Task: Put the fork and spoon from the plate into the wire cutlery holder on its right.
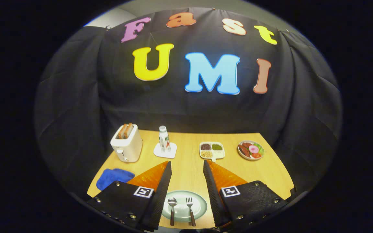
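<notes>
— Hand-held gripper (187, 168): how is it seen?
— Fingers are spread apart above the table (186, 174), nothing clasped.
— And the cutlery?
— Spoon (172, 207) and fork (190, 207) are laid side by side on the plate (200, 207) between the fingers.

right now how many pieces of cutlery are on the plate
2: a spoon and a fork side by side on the plate, between the open gripper's fingers.

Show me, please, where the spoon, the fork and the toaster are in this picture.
spoon (172, 202): gripper view, on its bowl, between the open fingers.
fork (189, 202): gripper view, on its tines, beside the spoon.
toaster (127, 145): gripper view, on its front wall.
</notes>
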Demonstrator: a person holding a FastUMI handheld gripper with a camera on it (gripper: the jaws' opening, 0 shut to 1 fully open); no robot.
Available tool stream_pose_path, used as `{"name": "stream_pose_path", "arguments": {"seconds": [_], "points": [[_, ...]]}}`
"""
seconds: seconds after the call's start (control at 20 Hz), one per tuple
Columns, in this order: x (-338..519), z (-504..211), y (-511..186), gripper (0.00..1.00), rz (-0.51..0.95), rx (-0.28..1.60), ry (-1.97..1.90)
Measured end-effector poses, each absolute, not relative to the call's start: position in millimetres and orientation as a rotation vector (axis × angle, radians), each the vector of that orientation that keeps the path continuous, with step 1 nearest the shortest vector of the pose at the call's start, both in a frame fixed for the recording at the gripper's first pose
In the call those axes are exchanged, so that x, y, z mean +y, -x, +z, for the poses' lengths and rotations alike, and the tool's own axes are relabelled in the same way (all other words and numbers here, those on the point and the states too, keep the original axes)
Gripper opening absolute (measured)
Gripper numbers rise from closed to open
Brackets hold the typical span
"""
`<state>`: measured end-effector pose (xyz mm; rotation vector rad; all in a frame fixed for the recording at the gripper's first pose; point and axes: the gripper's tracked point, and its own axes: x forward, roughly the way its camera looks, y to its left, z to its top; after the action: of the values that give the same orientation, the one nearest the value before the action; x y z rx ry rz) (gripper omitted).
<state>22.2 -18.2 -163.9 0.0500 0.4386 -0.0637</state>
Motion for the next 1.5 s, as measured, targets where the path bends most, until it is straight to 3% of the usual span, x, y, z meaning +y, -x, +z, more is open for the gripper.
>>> {"name": "stream_pose_path", "arguments": {"seconds": [0.55,1.25,1.35,1.4,1.5], "points": [[-13,-357,7,0.62,-0.06,0.988,0.087],[-6,-459,19,0.6,-0.031,1.26,0.072],[-8,-466,22,0.43,-0.038,1.287,0.083],[-3,-466,21,0.43,-0.013,1.291,0.053],[2,-457,20,0.25,-0.01,1.272,0.044]]}}
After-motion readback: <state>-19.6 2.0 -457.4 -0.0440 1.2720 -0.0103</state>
